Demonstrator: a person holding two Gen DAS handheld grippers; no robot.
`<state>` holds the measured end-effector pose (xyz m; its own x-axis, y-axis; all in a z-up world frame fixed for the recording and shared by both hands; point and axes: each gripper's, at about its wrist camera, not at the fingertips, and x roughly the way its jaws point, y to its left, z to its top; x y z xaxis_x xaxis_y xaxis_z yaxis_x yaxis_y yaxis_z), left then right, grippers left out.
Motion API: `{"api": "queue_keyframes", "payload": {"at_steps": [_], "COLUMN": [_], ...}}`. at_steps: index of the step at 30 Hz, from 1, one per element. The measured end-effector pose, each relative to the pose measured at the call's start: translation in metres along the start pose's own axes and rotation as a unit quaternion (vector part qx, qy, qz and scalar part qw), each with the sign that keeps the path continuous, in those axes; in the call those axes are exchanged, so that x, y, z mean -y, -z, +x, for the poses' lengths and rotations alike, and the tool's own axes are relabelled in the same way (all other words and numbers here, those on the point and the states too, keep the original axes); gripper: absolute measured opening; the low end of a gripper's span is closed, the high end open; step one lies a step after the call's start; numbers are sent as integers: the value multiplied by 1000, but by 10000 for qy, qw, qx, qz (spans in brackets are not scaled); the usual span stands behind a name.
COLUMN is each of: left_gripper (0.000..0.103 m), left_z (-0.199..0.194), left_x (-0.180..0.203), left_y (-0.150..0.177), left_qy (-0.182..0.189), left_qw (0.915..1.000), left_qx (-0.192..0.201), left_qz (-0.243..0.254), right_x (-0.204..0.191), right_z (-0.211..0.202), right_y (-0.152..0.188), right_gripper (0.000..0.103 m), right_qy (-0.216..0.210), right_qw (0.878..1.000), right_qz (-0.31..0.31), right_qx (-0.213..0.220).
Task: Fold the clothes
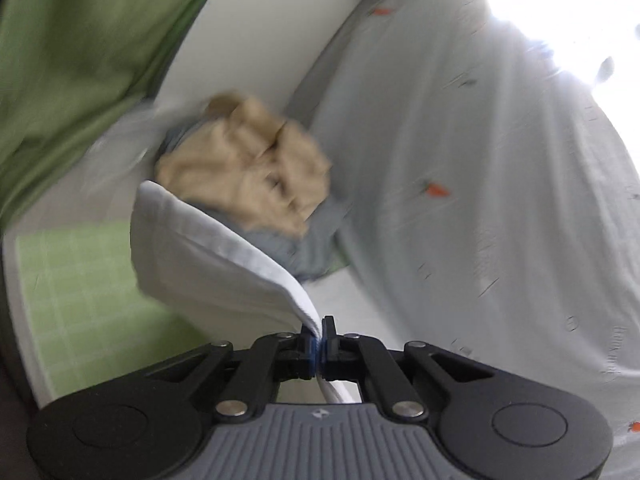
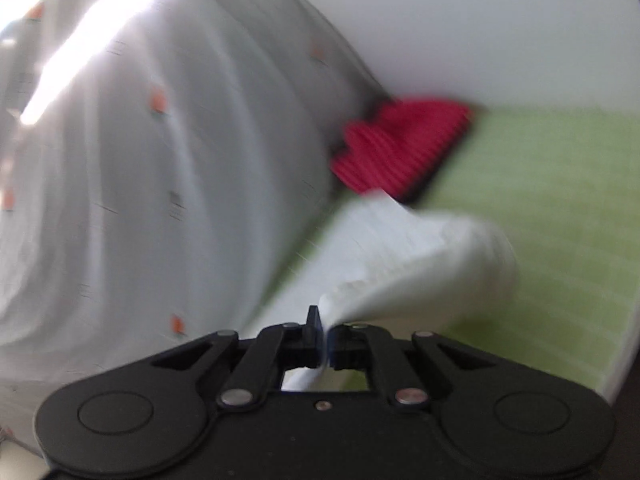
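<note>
grippers left (image 1: 319, 330) and right (image 2: 325, 330) both pinch white cloth (image 1: 208, 264)

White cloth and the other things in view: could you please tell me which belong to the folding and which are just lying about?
In use: white cloth, left gripper, right gripper.
Lying about: tan clothes pile, red cloth, green sheet, patterned quilt.

Left gripper (image 1: 319, 338) fingers clamped, right gripper (image 2: 325, 334) likewise
</note>
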<state>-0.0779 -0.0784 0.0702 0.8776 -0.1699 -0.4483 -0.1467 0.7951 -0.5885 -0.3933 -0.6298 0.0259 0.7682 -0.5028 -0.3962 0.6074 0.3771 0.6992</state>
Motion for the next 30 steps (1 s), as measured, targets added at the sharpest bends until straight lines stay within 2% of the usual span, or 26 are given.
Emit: {"api": "queue_keyframes", "payload": {"at_steps": [3, 6, 8, 10, 13, 18, 20, 22, 23, 24, 25, 26, 28, 29, 30], "left_gripper": [3, 3, 3, 3, 3, 3, 4, 11, 20, 34, 39, 42, 53, 58, 59], "left_z": [7, 43, 62, 80, 116, 210, 267, 330, 357, 375, 390, 396, 395, 390, 384], "left_x": [21, 14, 12, 11, 18, 60, 85, 115, 128, 135, 141, 143, 141, 139, 136], "left_y": [-8, 2, 7, 12, 10, 9, 12, 18, 22, 26, 30, 36, 51, 59, 66], "left_qy": [58, -332, -441, -520, -529, -351, -110, 28, -67, -226, -386, -331, -200, -225, -305], "left_qw": [9992, 9993, 9989, 9983, 9981, 9975, 9961, 9919, 9900, 9901, 9905, 9918, 9903, 9878, 9847], "left_qx": [228, -38, -147, -240, -315, -501, -613, -800, -939, -1015, -1059, -1018, -1034, -1062, -1119], "left_qz": [323, 142, 32, -71, 95, 359, 627, 989, 1047, 940, 786, 704, 905, 1119, 1301], "right_x": [-24, -32, -24, -13, -17, -53, -73, -91, -98, -104, -107, -107, -104, -103, -102], "right_z": [0, 34, 55, 69, 93, 166, 213, 275, 310, 345, 374, 394, 405, 401, 394], "right_y": [-14, -3, 6, 10, 4, -21, -35, -44, -47, -48, -46, -42, -28, -18, -6], "right_gripper": [3, 3, 4, 4, 4, 4, 4, 4, 6, 13, 23, 36, 43, 58, 67], "right_qy": [-493, -68, 95, 52, 166, 199, 246, 360, 442, 584, 792, 917, 834, 807, 861], "right_qw": [9975, 9958, 9985, 9999, 9998, 9988, 9971, 9943, 9919, 9883, 9850, 9844, 9863, 9857, 9837], "right_qz": [-243, -832, -501, 36, 33, -440, -723, -1002, -1194, -1406, -1524, -1470, -1335, -1363, -1435], "right_qx": [452, 368, 192, 150, 136, 69, 66, 65, 23, -43, -160, -301, -493, -578, -656]}}
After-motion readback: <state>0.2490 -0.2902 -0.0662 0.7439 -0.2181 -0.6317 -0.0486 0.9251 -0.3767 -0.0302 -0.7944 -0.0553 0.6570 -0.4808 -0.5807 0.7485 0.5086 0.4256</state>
